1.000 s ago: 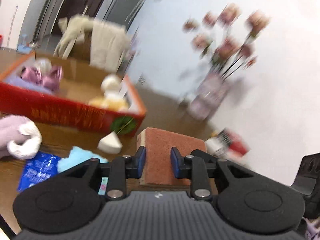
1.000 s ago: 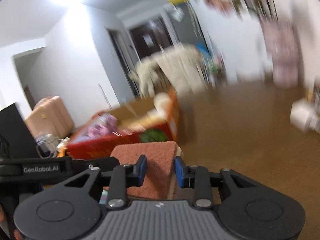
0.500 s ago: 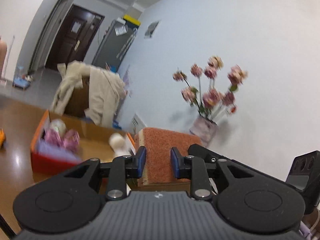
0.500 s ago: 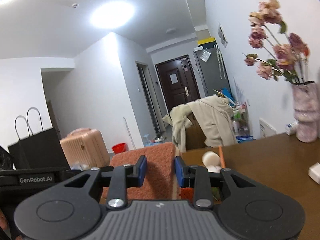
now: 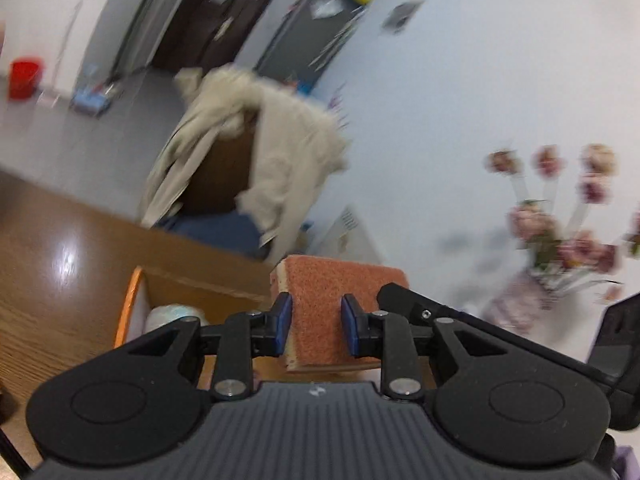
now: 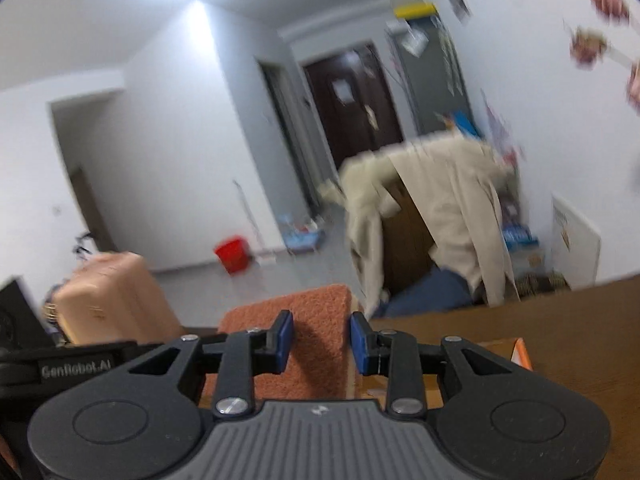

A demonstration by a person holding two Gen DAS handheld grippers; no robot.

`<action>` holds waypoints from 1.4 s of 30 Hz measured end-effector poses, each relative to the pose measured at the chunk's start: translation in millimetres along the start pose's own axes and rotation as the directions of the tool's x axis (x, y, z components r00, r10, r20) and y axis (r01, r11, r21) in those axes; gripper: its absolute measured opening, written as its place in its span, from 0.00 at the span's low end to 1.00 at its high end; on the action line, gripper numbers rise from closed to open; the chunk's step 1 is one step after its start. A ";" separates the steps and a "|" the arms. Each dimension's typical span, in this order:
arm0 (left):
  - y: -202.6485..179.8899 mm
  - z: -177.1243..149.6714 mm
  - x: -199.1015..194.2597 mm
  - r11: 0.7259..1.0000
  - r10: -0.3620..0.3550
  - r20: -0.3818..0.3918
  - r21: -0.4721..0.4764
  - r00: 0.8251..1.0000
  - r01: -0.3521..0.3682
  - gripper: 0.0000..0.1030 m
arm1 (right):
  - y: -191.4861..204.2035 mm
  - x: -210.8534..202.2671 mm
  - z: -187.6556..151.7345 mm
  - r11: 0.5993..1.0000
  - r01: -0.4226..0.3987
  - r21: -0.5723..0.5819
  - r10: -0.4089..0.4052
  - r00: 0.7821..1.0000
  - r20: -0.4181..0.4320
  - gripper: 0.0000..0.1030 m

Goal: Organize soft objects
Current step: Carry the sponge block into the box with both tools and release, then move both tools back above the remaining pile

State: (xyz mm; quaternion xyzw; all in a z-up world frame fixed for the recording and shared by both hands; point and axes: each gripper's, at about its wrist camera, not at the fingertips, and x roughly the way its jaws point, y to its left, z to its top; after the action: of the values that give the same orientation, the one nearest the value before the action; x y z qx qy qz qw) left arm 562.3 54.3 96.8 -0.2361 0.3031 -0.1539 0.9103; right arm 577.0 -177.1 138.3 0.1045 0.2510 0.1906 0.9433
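Both grippers are shut on the same orange-brown sponge block, one from each side. In the left wrist view my left gripper [image 5: 316, 330] holds the sponge [image 5: 320, 300] above the open cardboard box [image 5: 132, 300] with an orange rim, where a pale soft object [image 5: 172, 314] lies. The other gripper's black arm [image 5: 460, 316] shows to the right of the sponge. In the right wrist view my right gripper [image 6: 320, 340] holds the sponge [image 6: 320, 312] and a corner of the box [image 6: 520, 350] shows at lower right.
The wooden table [image 5: 52, 248] [image 6: 560, 320] lies below. A beige coat hangs over a chair [image 5: 260, 168] [image 6: 432, 216] behind it. A vase of pink flowers [image 5: 552, 248] stands at the right by the wall. A pink suitcase [image 6: 108, 296] and a red bucket [image 6: 232, 252] are on the floor.
Both grippers have carried the sponge up from the table and over toward the box, which now lies directly below and left. The views have swung and are blurred by motion.
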 end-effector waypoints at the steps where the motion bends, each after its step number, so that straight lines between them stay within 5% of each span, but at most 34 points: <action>1: 8.3 0.1 17.9 1.000 0.019 -0.025 -0.018 1.000 -0.019 0.25 | -4.2 20.4 -4.5 1.000 0.016 0.009 -0.016 0.999 -0.027 0.29; 7: 42.3 -9.6 90.3 0.991 0.121 -0.210 -0.028 0.970 -0.129 0.27 | -33.4 105.8 -43.8 0.995 0.087 0.052 -0.077 0.982 -0.170 0.30; 9: 48.0 -14.6 92.4 0.987 0.148 -0.177 -0.033 0.973 -0.156 0.29 | -43.6 121.4 -55.8 0.991 0.089 0.099 -0.067 0.976 -0.205 0.30; 12: 53.7 -17.4 88.7 0.980 0.186 -0.166 -0.045 0.969 -0.196 0.50 | -56.5 135.8 -63.0 0.978 0.069 0.197 -0.012 0.961 -0.276 0.31; 17: 44.9 -9.1 59.5 0.984 0.175 -0.089 -0.006 0.980 -0.176 0.61 | -43.7 133.2 -60.8 0.989 0.082 0.125 -0.044 0.960 -0.275 0.31; 21: 32.1 -2.6 30.7 0.985 0.171 -0.059 0.043 0.983 -0.169 0.64 | -41.1 110.8 -52.9 0.991 0.067 0.114 -0.039 0.972 -0.230 0.38; 25: 21.9 -1.5 -0.5 0.981 0.186 -0.022 0.066 0.982 -0.184 0.68 | -27.8 81.3 -45.9 0.992 0.123 0.024 -0.117 0.976 -0.184 0.37; 31: 1.1 -9.8 -46.6 0.971 0.201 -0.010 0.138 0.979 -0.198 0.69 | -13.3 48.5 -47.3 0.999 0.036 -0.023 -0.040 0.974 -0.221 0.36; 42: -60.2 -92.5 -223.0 0.942 0.102 0.214 0.293 0.972 -0.163 0.85 | 11.1 -156.0 -50.0 0.985 -0.039 -0.170 0.035 0.999 -0.028 0.57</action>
State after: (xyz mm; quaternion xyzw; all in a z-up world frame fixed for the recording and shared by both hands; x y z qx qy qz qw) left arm 324.8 66.9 170.0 -0.0842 0.1996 -0.1136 0.9696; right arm 422.8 -226.3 166.6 0.0255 0.2436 0.2303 0.9418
